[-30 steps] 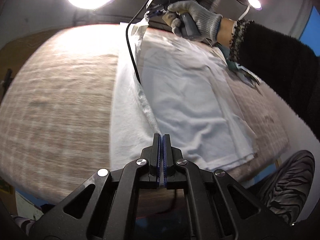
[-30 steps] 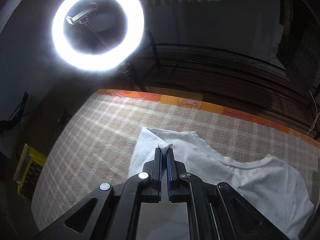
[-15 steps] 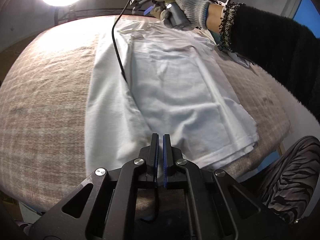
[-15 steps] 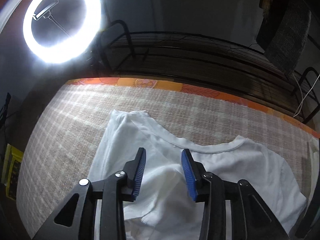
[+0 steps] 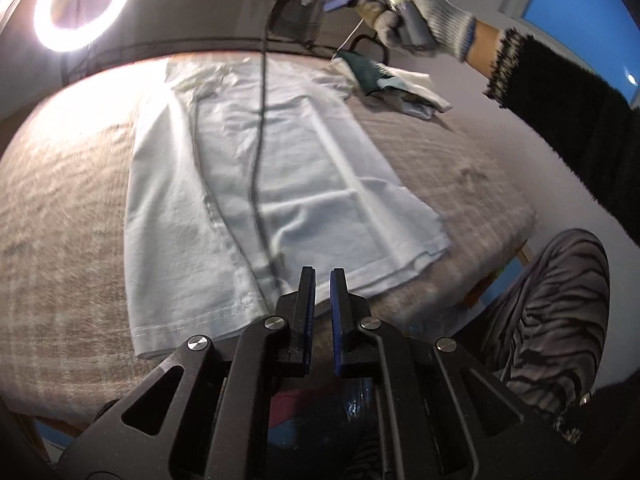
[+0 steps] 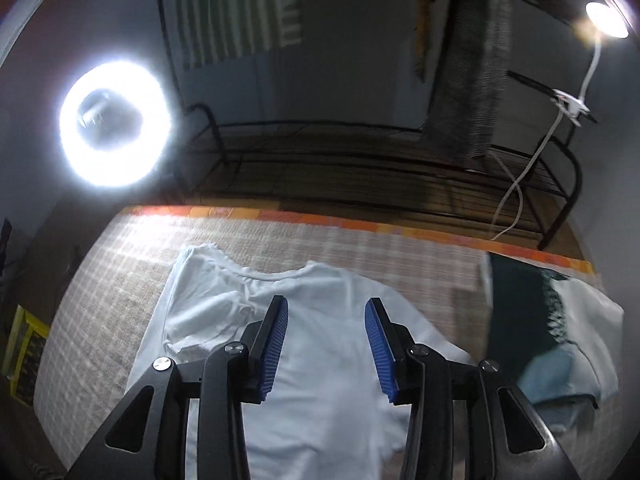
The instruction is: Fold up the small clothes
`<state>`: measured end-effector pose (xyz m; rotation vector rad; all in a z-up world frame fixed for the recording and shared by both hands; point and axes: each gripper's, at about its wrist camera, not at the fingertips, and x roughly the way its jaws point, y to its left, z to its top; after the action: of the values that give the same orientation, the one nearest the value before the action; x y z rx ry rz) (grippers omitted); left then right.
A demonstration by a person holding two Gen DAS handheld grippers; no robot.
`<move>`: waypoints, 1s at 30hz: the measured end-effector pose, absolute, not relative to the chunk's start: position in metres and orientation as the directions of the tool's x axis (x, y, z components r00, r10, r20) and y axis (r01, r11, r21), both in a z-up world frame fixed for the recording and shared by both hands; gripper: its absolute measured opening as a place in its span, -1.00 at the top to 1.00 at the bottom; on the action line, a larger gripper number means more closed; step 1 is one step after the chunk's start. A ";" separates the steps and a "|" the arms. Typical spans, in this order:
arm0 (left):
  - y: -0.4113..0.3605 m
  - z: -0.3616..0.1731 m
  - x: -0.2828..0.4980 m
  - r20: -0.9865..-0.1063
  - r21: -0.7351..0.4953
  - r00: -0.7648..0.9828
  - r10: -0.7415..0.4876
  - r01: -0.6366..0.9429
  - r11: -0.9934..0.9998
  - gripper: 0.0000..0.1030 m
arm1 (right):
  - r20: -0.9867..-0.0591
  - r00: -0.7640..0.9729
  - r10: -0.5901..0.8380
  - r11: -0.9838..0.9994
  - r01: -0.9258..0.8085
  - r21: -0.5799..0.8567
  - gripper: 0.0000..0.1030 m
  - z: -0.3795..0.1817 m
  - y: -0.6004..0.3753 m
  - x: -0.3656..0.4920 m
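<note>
1. A white T-shirt (image 5: 280, 184) lies flat on the checked woven cloth (image 5: 64, 208) that covers the table, its collar toward the far side near the ring light (image 5: 82, 4) and its hem at the near edge.

2. One long side of the shirt looks already folded in over the middle: a lengthwise edge runs down the body, and the hem shows stacked layers at the near corner.

3. The other side panel lies spread out in a single layer, so by my reading the lengthwise folding is about half done, and the crosswise folds are all still to do.

4. The left gripper (image 5: 319, 280) hangs just above the hem with its jaws slightly parted and nothing between them.

5. The right gripper (image 6: 326, 332), in the gloved hand (image 5: 416, 12), is held up over the collar end; its blue-padded jaws gape wide and hold nothing.

6. A black cable (image 5: 260, 140) from the right tool trails down across the shirt and might drag the cloth during the next fold.

7. A few other garments (image 6: 560, 320), dark green and pale, lie bunched beside the shirt's shoulder, apparently waiting their turn.
</note>
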<state>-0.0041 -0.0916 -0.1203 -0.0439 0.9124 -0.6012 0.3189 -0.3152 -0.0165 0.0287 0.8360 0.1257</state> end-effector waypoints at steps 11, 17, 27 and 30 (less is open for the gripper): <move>-0.056 -0.105 -0.016 -0.711 -0.236 0.545 -0.445 0.411 0.881 0.90 | -0.647 0.737 0.197 0.980 -0.124 0.157 0.26 0.015 -0.354 0.180; -0.054 -0.107 -0.011 -0.672 -0.236 0.606 -0.427 0.371 0.898 0.90 | -0.628 0.742 0.233 0.972 -0.155 0.178 0.26 -0.003 -0.350 0.114; -0.143 -0.114 0.002 -0.676 -0.211 0.546 -0.495 0.500 0.840 0.90 | -0.653 0.730 0.204 0.977 -0.110 0.183 0.26 -0.025 -0.394 0.084; -0.169 -0.118 0.005 -0.685 -0.209 0.516 -0.515 0.537 0.817 0.90 | -0.643 0.738 0.205 0.975 -0.100 0.197 0.26 -0.021 -0.424 0.075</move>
<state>0.0046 -0.1686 -0.1178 0.0308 0.8119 -0.6318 0.0752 -0.4236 -0.0210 0.1537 0.7226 0.1682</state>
